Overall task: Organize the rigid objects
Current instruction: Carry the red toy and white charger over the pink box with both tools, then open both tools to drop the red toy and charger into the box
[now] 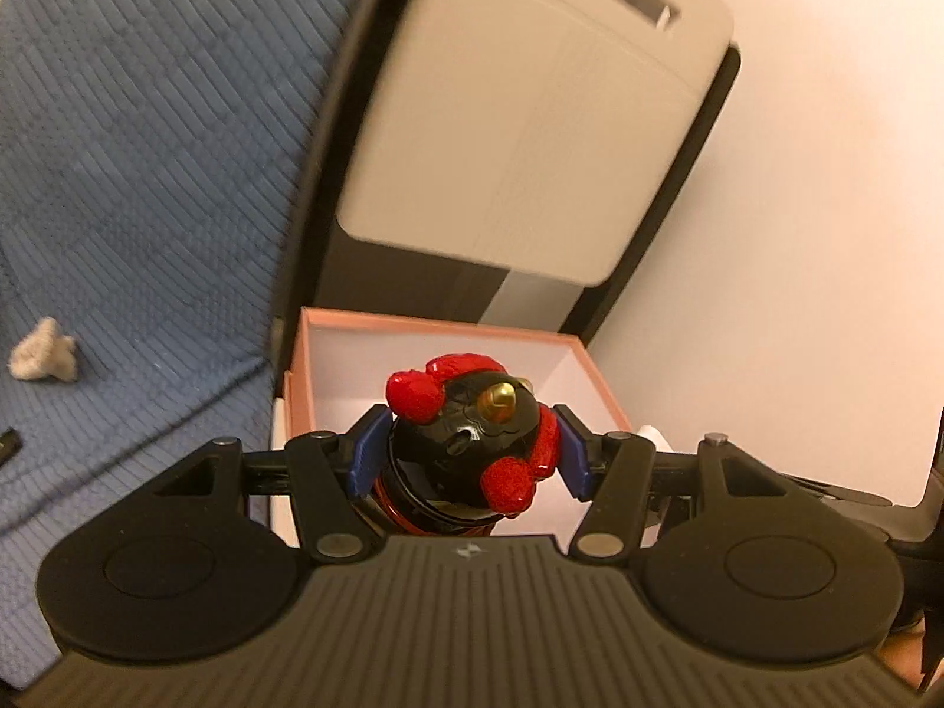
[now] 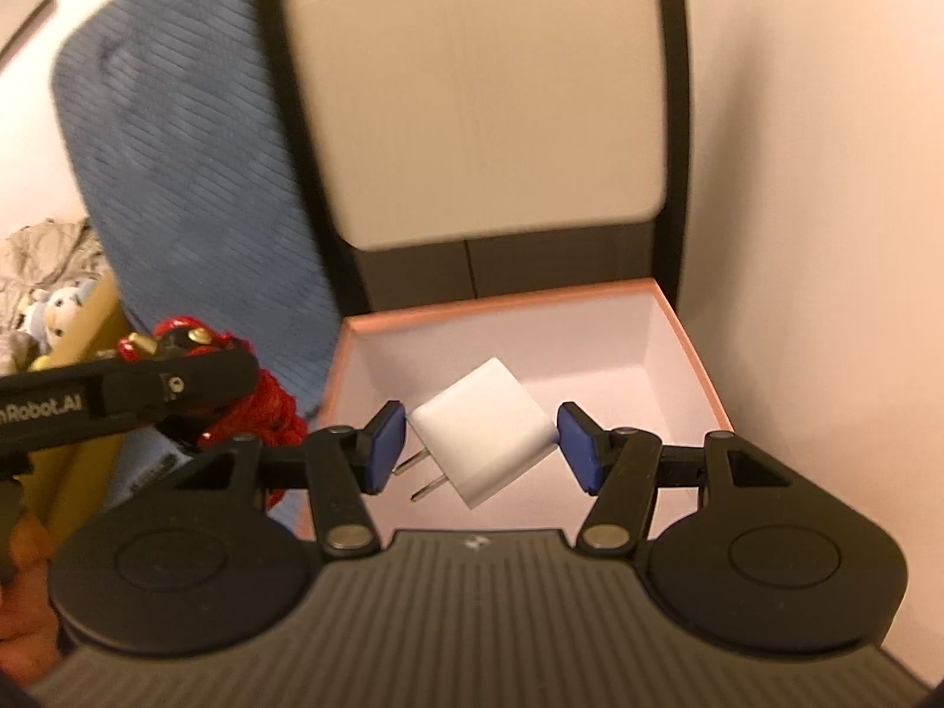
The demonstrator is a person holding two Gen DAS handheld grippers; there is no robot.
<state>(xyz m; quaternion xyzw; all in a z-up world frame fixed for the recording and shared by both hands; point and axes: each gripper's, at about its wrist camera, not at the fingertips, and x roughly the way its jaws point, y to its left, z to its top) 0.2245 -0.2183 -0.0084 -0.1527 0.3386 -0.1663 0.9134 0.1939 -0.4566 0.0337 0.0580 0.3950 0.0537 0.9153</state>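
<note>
Two tongs over one open box, listed largest item first.

Blue ribbed cover (image 1: 147,135): left of box, draped over bed or sofa; exact furniture not determinable. Small beige scrap (image 1: 42,351) resting on it.

Grey panel with dark frame (image 1: 531,118): upright behind box, against pale wall.

Pink-rimmed box (image 2: 690,354): lid off, white interior, positioned directly below and ahead of both tongs.

Left tongs (image 1: 469,451): partly closed, blue pads pressed against both sides of red-and-black figurine (image 1: 472,430). Figurine held upright above near edge of box, gold detail on head, clear of box floor.

Right tongs (image 2: 481,445): partly closed on white plug adapter (image 2: 487,436), blue pads at opposite sides of body, right pad touching, left pad touching or just beside corner. Adapter tilted, two metal prongs pointing down-left, held above box interior; contact with box floor not determinable.

Left tongs also visible at left edge of right wrist view, figurine between pads.
</note>
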